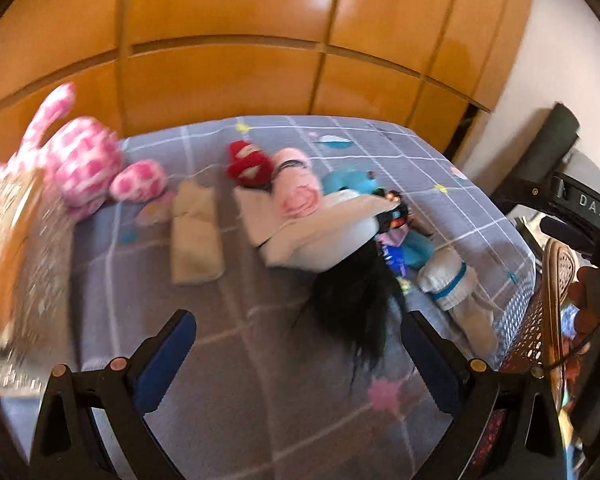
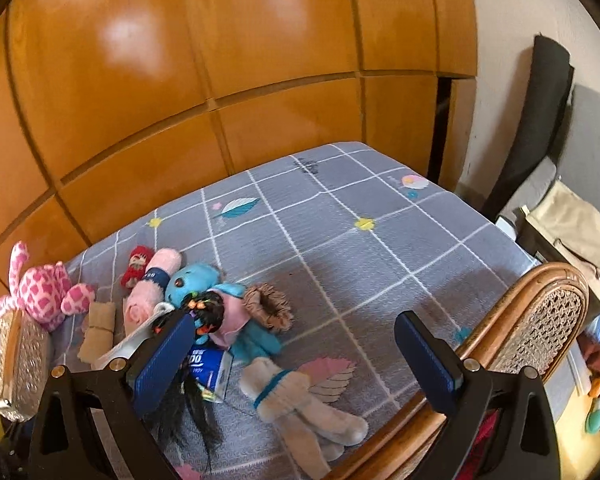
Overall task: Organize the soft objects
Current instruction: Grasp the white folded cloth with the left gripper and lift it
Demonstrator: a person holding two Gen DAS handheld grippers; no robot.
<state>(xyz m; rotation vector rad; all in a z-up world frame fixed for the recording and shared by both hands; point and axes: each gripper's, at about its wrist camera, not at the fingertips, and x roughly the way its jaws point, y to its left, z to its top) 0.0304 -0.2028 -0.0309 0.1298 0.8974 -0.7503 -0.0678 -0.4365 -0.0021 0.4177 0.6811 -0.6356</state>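
Soft things lie on a grey checked bed (image 1: 240,360) (image 2: 340,240). A pink-and-white plush rabbit (image 1: 80,156) (image 2: 40,288) sits at the left. A beige folded cloth (image 1: 194,240) (image 2: 96,328), a red doll (image 1: 246,164) (image 2: 136,266), a rolled pink towel (image 1: 296,188) (image 2: 152,284), a blue plush (image 2: 196,280), a brown scrunchie (image 2: 268,306), a black-haired doll (image 1: 356,296) (image 2: 204,312) and white socks (image 1: 456,288) (image 2: 296,404) lie mid-bed. My left gripper (image 1: 300,360) is open above the bed near the doll's hair. My right gripper (image 2: 296,356) is open above the socks.
A wooden wardrobe (image 1: 260,40) (image 2: 180,80) stands behind the bed. A sparkly tissue box (image 1: 16,248) (image 2: 16,364) is at the left edge. A rattan chair (image 1: 552,320) (image 2: 532,320) stands against the bed's right side. A blue tissue pack (image 2: 208,368) lies by the dolls.
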